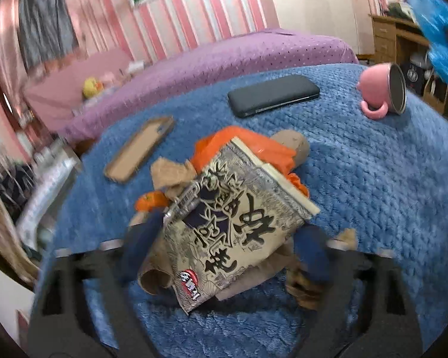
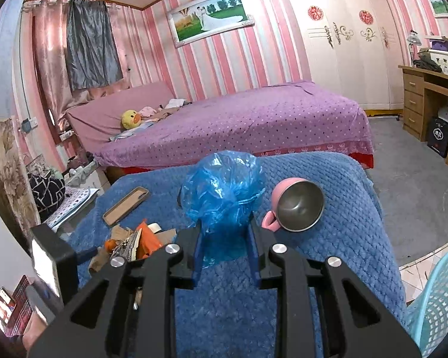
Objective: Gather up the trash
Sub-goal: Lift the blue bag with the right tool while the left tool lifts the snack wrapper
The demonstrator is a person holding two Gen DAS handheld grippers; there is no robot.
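In the left wrist view my left gripper [image 1: 224,247] is shut on a printed black-and-beige snack wrapper [image 1: 233,223], held tilted just above the blue blanket [image 1: 373,179]. Under it lie an orange plastic wrapper [image 1: 224,146] and crumpled brown paper scraps [image 1: 170,176]. In the right wrist view my right gripper [image 2: 225,232] is shut on a crumpled blue plastic bag [image 2: 224,188], held up over the blanket [image 2: 343,238]. The same trash pile [image 2: 134,244] shows at lower left, beside the left gripper's body.
A black phone [image 1: 273,94], a brown phone case [image 1: 140,149] and a tipped pink metal cup [image 1: 385,89] lie on the blanket. A purple bed [image 2: 239,119] stands behind. A turquoise plastic basket [image 2: 439,298] sits at the right. A wooden desk [image 2: 427,98] stands far right.
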